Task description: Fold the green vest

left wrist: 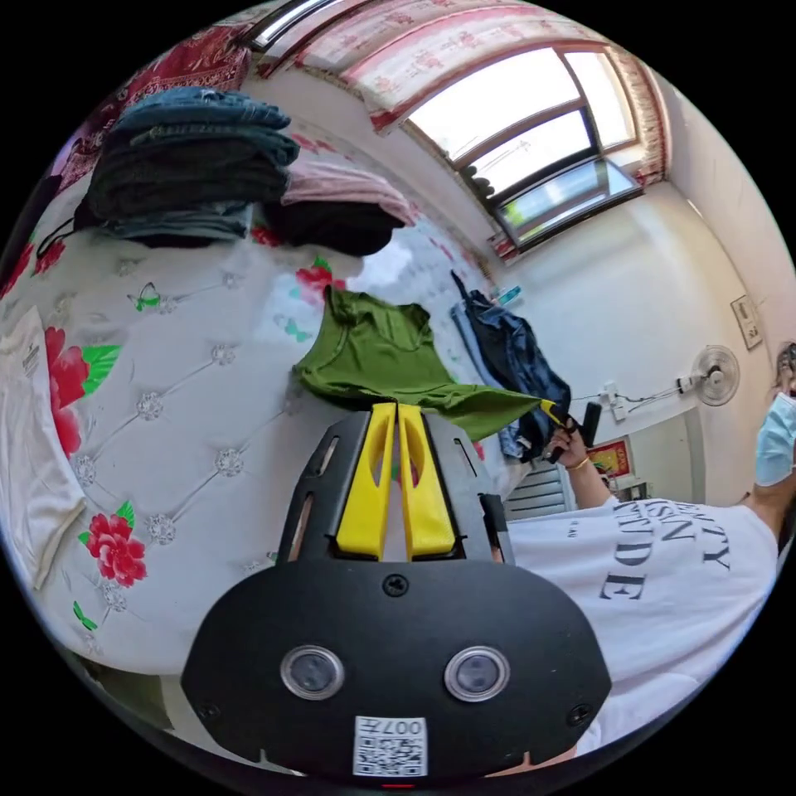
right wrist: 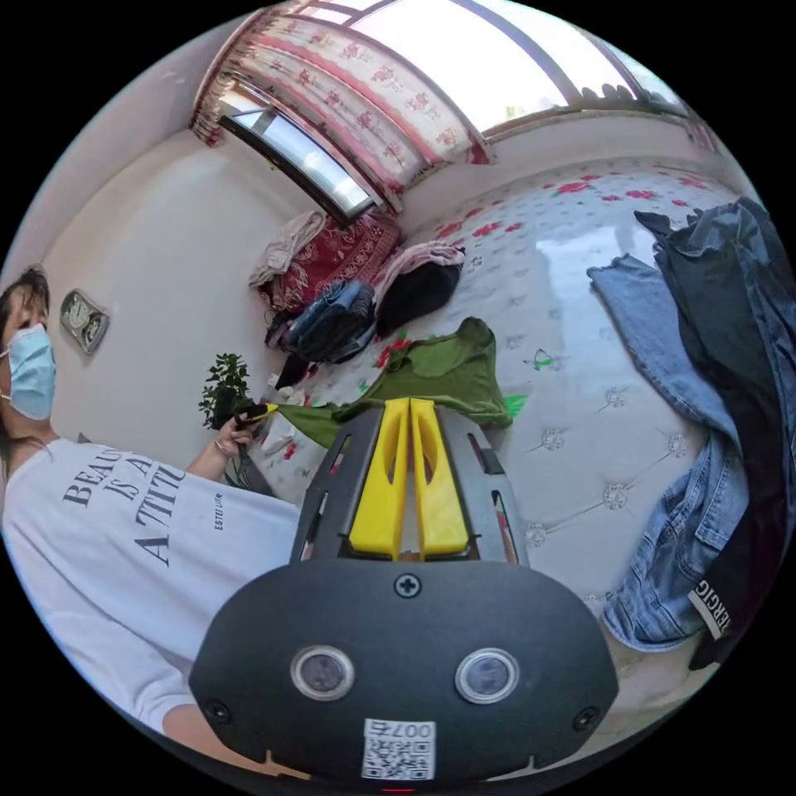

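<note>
Both claws, left claw (left wrist: 396,408) and right claw (right wrist: 410,404), are clamped on the vest's (left wrist: 377,352) hem, stretching it over the bed (left wrist: 182,431). Ahead of them the thin, limp cloth sags; hem corners look like the best holds.

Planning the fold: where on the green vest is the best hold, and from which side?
The green vest's hem corners, from the bed's near edge: the hem faces the person, the straps lie farther in. The left claw and right claw pinch there.
</note>
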`<act>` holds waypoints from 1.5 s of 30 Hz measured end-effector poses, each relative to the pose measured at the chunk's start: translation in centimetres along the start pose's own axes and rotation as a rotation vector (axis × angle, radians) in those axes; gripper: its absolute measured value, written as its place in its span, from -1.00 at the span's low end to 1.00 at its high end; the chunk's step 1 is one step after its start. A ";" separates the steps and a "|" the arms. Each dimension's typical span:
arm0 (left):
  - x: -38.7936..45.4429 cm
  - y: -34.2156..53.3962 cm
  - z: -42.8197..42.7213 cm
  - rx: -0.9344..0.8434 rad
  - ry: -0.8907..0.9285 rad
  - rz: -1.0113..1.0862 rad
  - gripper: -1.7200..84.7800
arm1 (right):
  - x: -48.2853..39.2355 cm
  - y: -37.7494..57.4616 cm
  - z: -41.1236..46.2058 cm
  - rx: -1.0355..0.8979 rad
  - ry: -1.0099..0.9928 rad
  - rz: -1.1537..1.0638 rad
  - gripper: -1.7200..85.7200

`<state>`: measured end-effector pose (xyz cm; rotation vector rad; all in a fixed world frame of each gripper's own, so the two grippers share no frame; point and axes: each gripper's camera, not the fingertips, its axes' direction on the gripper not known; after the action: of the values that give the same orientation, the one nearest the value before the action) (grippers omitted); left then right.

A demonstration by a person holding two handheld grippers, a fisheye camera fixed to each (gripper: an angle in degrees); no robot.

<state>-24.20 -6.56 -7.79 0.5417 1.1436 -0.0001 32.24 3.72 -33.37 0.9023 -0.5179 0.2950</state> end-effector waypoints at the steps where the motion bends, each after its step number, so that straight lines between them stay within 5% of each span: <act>1: 0.6 0.0 -1.2 0.017 0.013 0.015 -0.98 | -0.9 -0.2 -2.3 0.045 -0.039 -0.009 -0.97; 7: 1.5 0.2 -6.7 0.039 -0.044 0.028 -0.98 | -4.8 -1.2 -5.0 -0.157 0.079 -0.119 -0.97; 14: 1.3 -8.4 -5.8 0.093 0.054 -0.013 -0.98 | -1.9 -10.9 -7.7 0.028 -0.015 0.102 -0.97; 21: 9.0 -11.1 -12.2 0.253 0.080 0.177 -0.98 | -8.6 -13.7 -16.1 0.231 -0.057 -0.129 -0.97; 31: 8.0 2.3 -13.7 0.199 0.085 0.251 -0.98 | -10.9 -0.3 -19.7 0.100 0.019 -0.308 -0.97; 41: -4.1 19.1 -8.7 0.068 0.135 -0.207 -0.98 | -2.2 16.6 -11.2 -0.151 0.030 0.111 -0.97; 45: -3.3 18.3 -10.2 0.054 0.158 -0.154 -0.98 | -0.8 18.0 -11.5 -0.153 -0.030 0.172 -0.97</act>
<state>-29.42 12.66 -0.49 0.5068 1.3407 -0.1228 26.92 23.63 -27.69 0.7160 -0.6384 0.3928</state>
